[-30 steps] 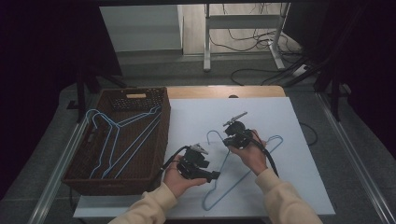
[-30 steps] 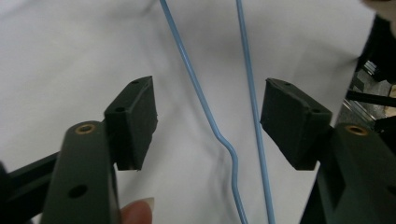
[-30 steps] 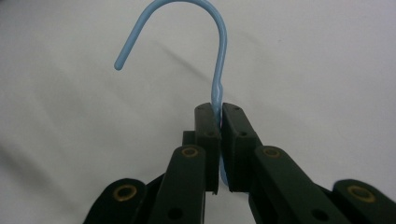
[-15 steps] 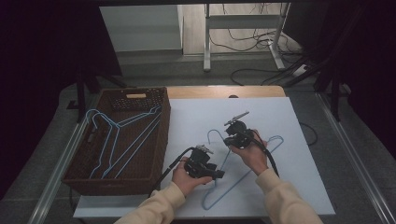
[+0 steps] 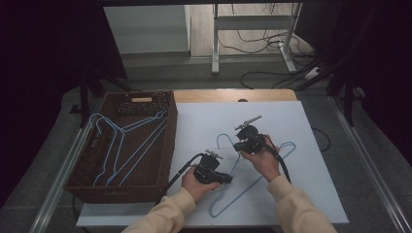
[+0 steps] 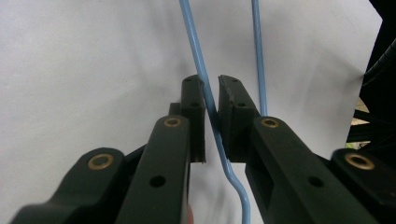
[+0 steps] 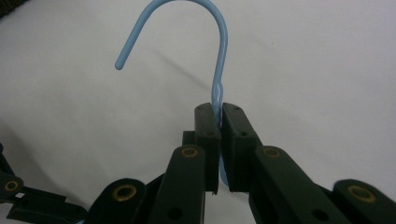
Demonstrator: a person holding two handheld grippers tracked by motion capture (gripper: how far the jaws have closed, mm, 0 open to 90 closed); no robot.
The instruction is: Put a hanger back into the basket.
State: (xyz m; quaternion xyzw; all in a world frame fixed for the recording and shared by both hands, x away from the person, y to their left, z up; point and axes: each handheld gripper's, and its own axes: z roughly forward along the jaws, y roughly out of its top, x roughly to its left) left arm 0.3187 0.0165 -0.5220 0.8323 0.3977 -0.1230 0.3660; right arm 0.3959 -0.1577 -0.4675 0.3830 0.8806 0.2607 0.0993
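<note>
Two grippers are on the one blue wire hanger (image 5: 252, 177) that lies flat on the white desk (image 5: 320, 194). Your right gripper (image 5: 241, 145) sits at the hanger's neck, just below the hook (image 7: 187, 18); in the right gripper view its jaws are pressed together on the twisted wire where the hook begins, with the hook curling up toward 12 o'clock and its tip falling to 10 o'clock. Your left gripper (image 6: 211, 100) has a straight run of the hanger's wire between its jaws, which stand only narrowly apart, the left one touching the wire and a thin gap showing on the other side. Since a second ago, your left hand (image 5: 197, 183) has slid from the basket's edge toward 3 o'clock and now rests over the hanger's lower arm, while your right hand (image 5: 262, 160) has stayed where it was. From your hands, the brown woven basket (image 5: 92, 182) lies at 9 o'clock, with more blue hangers (image 5: 121, 145) lying inside it.
</note>
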